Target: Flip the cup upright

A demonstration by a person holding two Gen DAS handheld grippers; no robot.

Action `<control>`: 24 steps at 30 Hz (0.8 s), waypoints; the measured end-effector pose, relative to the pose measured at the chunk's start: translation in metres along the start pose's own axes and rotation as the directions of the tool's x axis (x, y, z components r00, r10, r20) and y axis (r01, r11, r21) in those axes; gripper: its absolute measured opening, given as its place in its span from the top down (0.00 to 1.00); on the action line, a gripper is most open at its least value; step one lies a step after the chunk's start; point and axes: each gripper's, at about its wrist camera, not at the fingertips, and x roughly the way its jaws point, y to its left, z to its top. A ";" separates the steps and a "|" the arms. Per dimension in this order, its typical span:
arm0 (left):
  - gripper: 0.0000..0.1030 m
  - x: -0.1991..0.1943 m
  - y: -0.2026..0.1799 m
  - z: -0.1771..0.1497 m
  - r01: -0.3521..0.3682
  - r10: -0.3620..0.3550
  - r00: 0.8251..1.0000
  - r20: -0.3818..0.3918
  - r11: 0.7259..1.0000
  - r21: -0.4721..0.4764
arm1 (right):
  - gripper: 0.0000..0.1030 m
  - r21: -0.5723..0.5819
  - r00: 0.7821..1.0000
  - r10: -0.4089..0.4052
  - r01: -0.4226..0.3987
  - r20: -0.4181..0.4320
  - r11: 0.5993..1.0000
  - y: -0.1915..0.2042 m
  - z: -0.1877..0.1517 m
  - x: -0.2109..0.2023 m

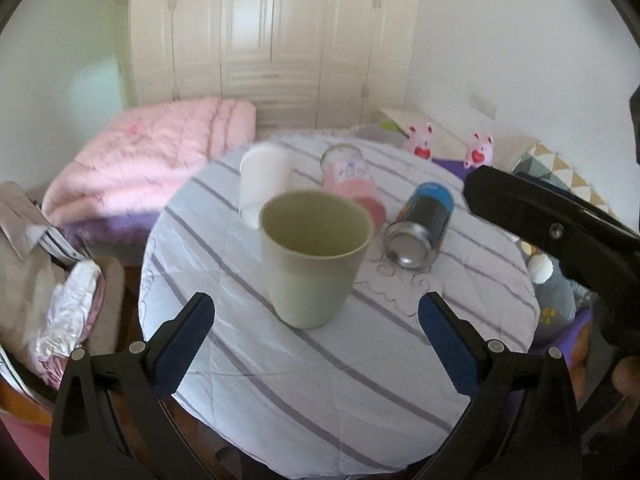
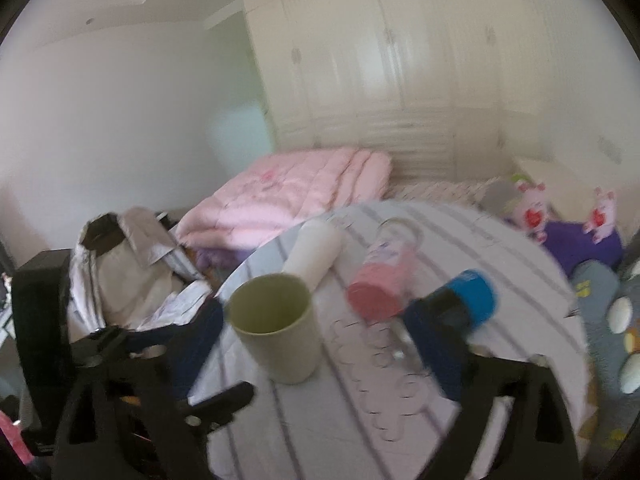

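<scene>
Left gripper [image 1: 316,312] has its 2 blue-padded fingers [image 1: 180,348] spread wide apart, holding nothing. Just ahead of it, between the finger lines but not touching either pad, stands the green cup [image 1: 314,256] on the striped table [image 1: 304,392]. Its long axis is vertical, with the open mouth pointing up and the base flat on the cloth.

Right gripper [image 2: 316,332] is blurred; its jaws also appear apart and empty, the cup [image 2: 276,328] ahead between them.

Judging from this, the flip looks finished and the release made. Beyond the cup, 3 containers lie on their sides: white [image 1: 264,180], pink [image 1: 352,184] and blue [image 1: 420,228]. The next move likely calls for backing away without nudging the cup.
</scene>
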 end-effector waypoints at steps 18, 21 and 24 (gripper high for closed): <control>0.00 -0.036 -0.038 -0.007 -0.029 0.028 0.992 0.126 1.000 0.001 | 0.00 -0.023 0.898 -0.370 0.386 0.240 0.922 -0.023 -0.020 -0.068; 0.00 -0.039 -0.040 -0.007 -0.035 0.035 0.990 0.140 0.999 -0.002 | 0.00 -0.003 0.893 -0.388 0.399 0.227 0.917 -0.028 -0.022 -0.068; 0.00 -0.040 -0.041 -0.006 -0.044 0.044 0.988 0.148 0.999 0.002 | 0.00 0.004 0.895 -0.391 0.400 0.215 0.916 -0.028 -0.022 -0.069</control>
